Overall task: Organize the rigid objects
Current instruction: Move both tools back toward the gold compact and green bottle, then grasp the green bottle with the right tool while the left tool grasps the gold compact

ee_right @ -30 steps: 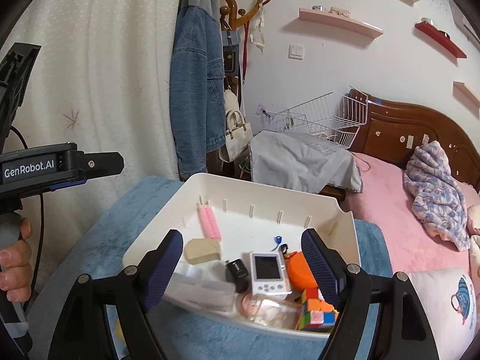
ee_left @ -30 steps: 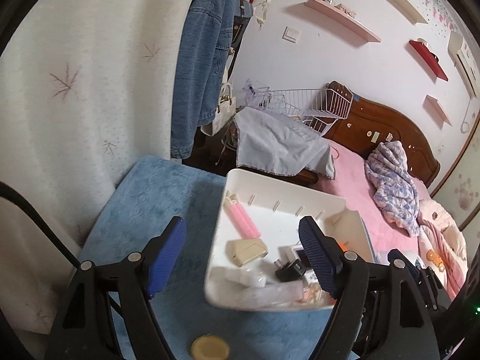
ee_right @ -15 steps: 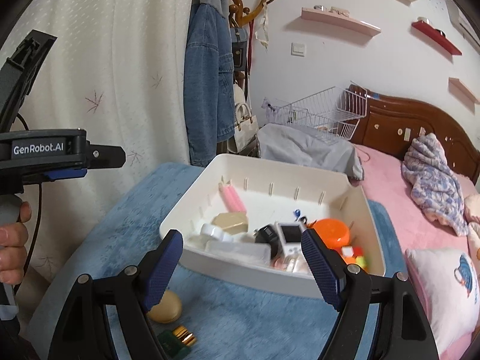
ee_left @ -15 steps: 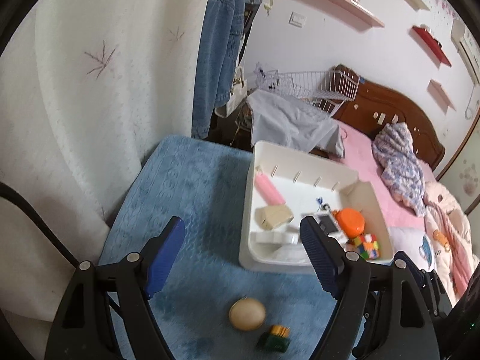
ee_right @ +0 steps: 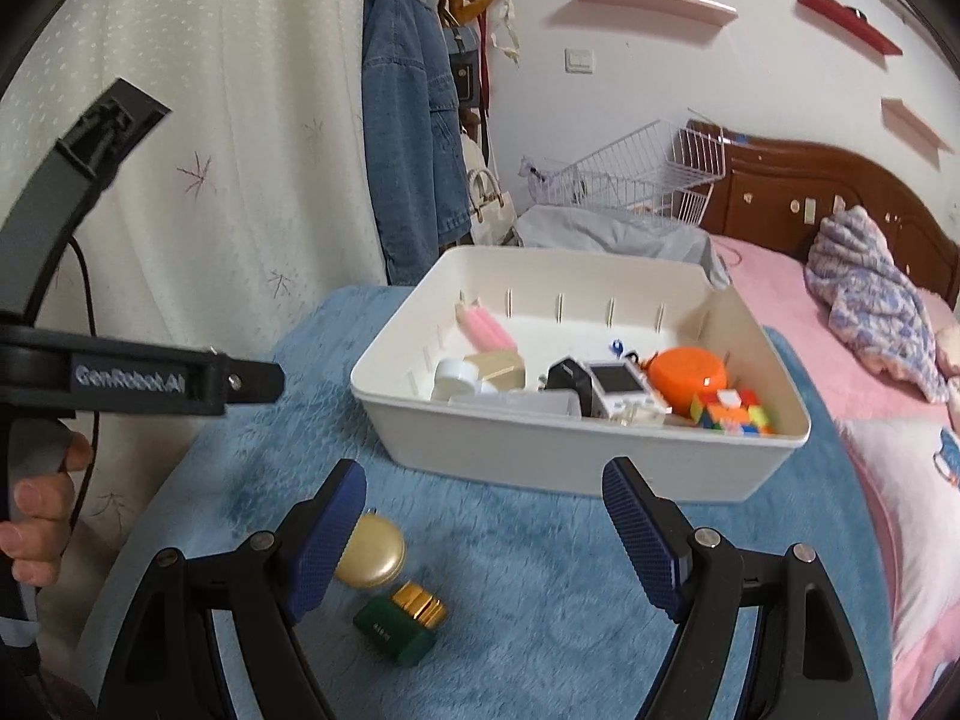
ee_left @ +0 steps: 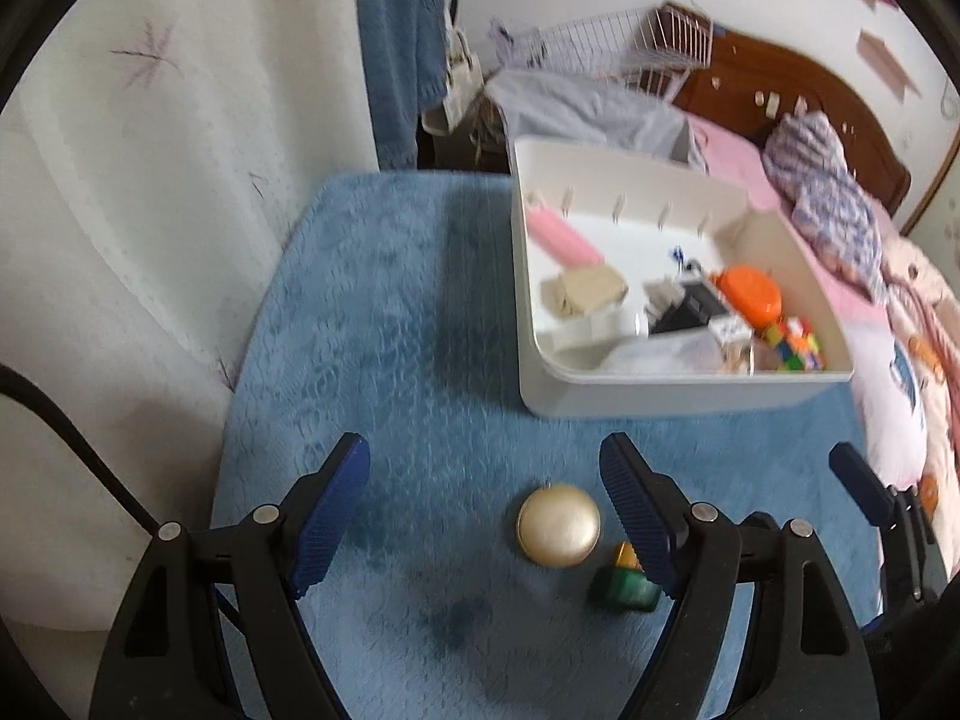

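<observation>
A round cream-gold compact and a small green bottle with a gold cap lie on the blue fluffy mat. My left gripper hangs open over the mat, the compact just inside its right finger, nothing gripped. The right wrist view shows the compact and the bottle beside the left finger of my right gripper, which is open and empty. Beyond stands a white bin with an orange tub, a colour cube, a white handheld game and a pink item.
A hand holds the left gripper's black frame at the left. A white curtain borders the mat's left side. A pink bed, a wire basket and a hanging denim jacket lie behind the bin.
Both grippers have sunk and tipped downward, drawing back from the bin. The compact and green bottle have come into view between and beside the fingers. Jaw openings look the same.
</observation>
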Demonstrator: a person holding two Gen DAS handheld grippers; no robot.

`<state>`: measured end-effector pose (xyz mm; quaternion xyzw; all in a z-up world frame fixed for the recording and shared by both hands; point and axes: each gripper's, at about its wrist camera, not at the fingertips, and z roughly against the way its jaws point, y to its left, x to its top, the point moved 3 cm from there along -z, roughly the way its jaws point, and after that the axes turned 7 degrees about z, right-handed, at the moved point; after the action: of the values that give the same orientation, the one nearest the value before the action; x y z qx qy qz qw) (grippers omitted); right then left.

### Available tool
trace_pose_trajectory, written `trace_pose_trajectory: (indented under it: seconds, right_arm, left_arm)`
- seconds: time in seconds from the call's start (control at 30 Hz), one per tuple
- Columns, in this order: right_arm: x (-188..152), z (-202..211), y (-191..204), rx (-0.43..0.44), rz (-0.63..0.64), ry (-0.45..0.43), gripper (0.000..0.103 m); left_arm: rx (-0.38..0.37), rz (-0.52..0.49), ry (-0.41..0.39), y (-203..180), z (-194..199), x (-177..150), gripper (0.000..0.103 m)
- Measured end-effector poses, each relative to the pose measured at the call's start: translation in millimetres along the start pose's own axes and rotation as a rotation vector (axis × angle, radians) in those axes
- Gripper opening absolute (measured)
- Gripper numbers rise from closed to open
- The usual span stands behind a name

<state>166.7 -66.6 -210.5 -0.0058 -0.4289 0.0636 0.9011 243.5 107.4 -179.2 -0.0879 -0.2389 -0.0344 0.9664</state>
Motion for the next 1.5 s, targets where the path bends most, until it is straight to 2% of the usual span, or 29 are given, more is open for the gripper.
trace_pose_trajectory:
  seconds: [0.13, 0.4, 0.67, 0.97, 1.2, 1.5]
  right_arm:
    - [-9.7, -0.7, 2.3, 0.001, 0.008, 0.013, 0.082]
    - [-29.5, -9.1, 7.6, 0.057, 0.054, 0.058, 0.082]
    - [-41.4, -15.8, 18.2, 0.131, 0.135, 0.074, 0.082]
    - [-51.8, -32.4, 29.2, 0.196, 0.26, 0.125, 0.082]
    - [-62.9, -46.6, 38.2, 0.268, 0.35, 0.172, 0.082]
    - [-74.2, -57.3, 44.9, 0.368, 0.407, 0.206, 0.082]
  left_arm:
    - [-0.008, -0.028, 0.063, -6.6, -12.9, -7.2, 0.082]
    - [0.03, -0.093, 0.183, -24.3, -38.5, -20.8, 0.082]
    - [0.038, -0.087, 0.266, -33.6, -63.7, -23.0, 0.082]
    - [0.06, -0.042, 0.37, -37.4, -88.5, -29.6, 0.082]
    - [0.07, 0.037, 0.447, -34.5, -103.3, -34.2, 0.082]
    - [0.084, 0.123, 0.493, -33.6, -116.0, -37.3, 0.081]
